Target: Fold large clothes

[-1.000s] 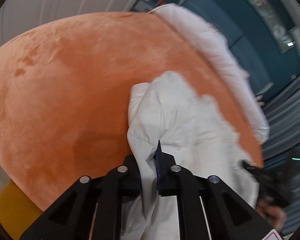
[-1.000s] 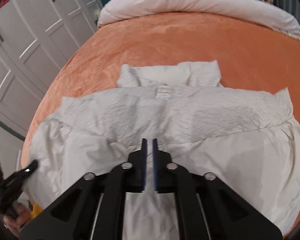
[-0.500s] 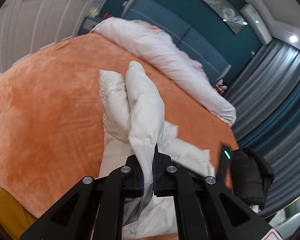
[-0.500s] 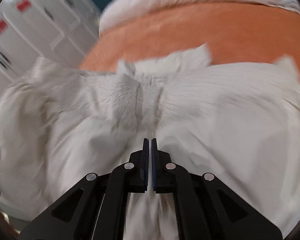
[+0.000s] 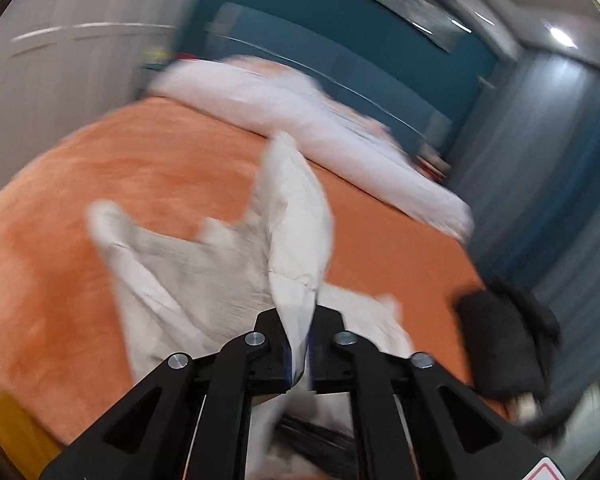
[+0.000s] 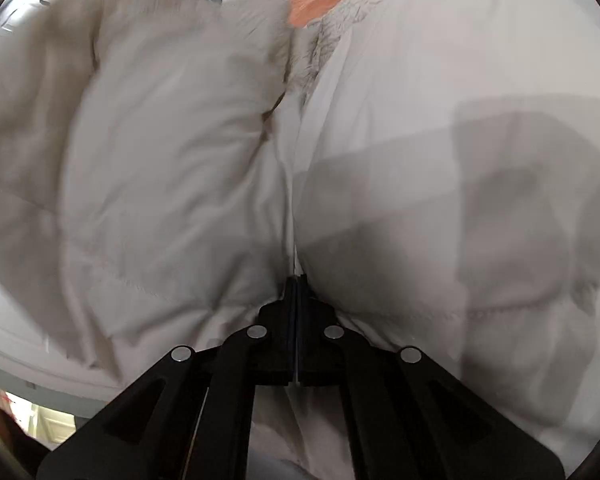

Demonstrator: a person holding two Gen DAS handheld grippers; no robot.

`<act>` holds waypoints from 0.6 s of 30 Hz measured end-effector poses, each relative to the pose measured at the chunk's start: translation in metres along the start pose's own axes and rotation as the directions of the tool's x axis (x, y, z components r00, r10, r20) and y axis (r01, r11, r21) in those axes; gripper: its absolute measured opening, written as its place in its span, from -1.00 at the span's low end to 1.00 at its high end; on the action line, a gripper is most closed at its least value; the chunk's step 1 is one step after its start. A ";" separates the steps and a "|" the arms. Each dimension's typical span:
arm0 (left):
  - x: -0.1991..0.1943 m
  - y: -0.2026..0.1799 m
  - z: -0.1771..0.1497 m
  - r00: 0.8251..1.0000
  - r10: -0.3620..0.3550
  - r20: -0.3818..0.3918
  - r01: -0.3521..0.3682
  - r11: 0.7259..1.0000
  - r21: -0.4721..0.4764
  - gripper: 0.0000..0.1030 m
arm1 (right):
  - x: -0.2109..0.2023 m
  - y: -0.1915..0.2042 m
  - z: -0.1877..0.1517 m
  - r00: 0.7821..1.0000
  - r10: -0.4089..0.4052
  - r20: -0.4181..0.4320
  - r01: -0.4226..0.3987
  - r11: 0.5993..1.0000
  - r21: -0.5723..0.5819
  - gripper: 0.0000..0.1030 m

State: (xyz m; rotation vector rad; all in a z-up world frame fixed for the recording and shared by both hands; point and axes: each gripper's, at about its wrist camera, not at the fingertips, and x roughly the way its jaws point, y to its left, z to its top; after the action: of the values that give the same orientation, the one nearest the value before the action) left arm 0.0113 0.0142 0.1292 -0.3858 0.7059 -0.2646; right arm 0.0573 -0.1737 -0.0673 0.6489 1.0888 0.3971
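Orange bedspread (image 5: 148, 184) under me, teal wall (image 5: 340, 40) and grey curtains (image 5: 560, 168) beyond, a white duvet (image 5: 300, 116) bunched along the far side. My left gripper (image 5: 300, 344) has a fold of the white padded jacket (image 5: 296, 232) lifted off the bed; its jaws have just eased apart a touch, cloth between them and pinched. My right gripper (image 6: 296, 292) is clamped right down on a thin seam, the jacket (image 6: 380, 160) filling that whole view. A dark sleeve (image 5: 504, 344) shows at right.
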 end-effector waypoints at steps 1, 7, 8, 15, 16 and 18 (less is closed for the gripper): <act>-0.002 0.015 0.000 0.998 0.064 0.022 -0.063 0.997 -0.034 -0.79 | -0.003 0.002 -0.001 1.000 -0.003 0.003 0.003 1.000 -0.007 -1.00; 0.009 0.154 -0.037 0.898 0.424 -0.119 -0.439 0.884 -0.160 -0.25 | -0.022 0.029 0.003 0.998 -0.033 0.059 0.038 0.996 -0.086 -0.94; 0.011 0.173 -0.049 0.889 0.426 -0.169 -0.453 0.871 -0.191 -0.21 | -0.027 0.038 0.009 0.995 -0.059 0.082 0.068 0.991 -0.113 -0.93; 0.021 0.231 -0.111 0.953 0.119 -0.279 -0.251 0.826 -0.504 0.30 | -0.009 0.061 0.064 0.971 -0.222 0.087 0.235 0.953 -0.190 -0.93; 0.027 0.232 -0.112 0.959 0.083 -0.271 -0.220 0.822 -0.525 0.40 | -0.006 0.059 0.063 0.971 -0.228 0.072 0.238 0.953 -0.188 -0.93; 0.043 0.233 -0.112 0.966 0.032 -0.257 -0.176 0.809 -0.561 0.50 | 0.004 0.052 0.064 0.967 -0.251 0.038 0.254 0.948 -0.194 -0.94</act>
State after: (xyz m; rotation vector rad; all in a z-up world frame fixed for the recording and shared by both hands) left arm -0.0081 0.1792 -0.0737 -0.9104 1.0417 0.0239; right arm 0.1178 -0.1509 -0.0162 0.3300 1.0887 0.2736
